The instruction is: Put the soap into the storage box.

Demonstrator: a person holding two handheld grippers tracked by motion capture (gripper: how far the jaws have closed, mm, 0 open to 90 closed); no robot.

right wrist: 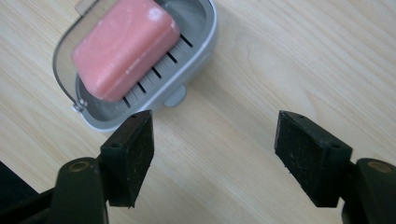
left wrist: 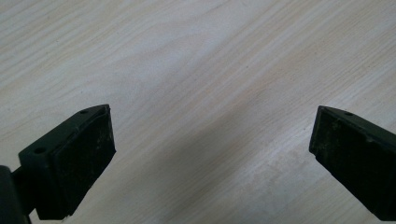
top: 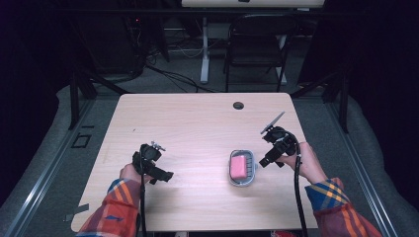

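A pink bar of soap [top: 238, 167] [right wrist: 123, 46] lies in a grey soap dish [top: 250, 170] [right wrist: 205, 32] on the pale wooden table [top: 197, 128], right of centre. My right gripper [top: 266, 161] [right wrist: 215, 149] hovers just right of the dish, jaws apart with only bare table between them; the dish lies beyond its left jaw. My left gripper [top: 165, 176] [left wrist: 210, 140] rests low over the table's left part, jaws wide apart and nothing between them.
A round cable hole [top: 238, 105] sits near the table's far edge. Beyond the table stand a black folding chair [top: 257, 44] and a white desk leg [top: 204, 49]. Cables trail from both grippers toward the near edge.
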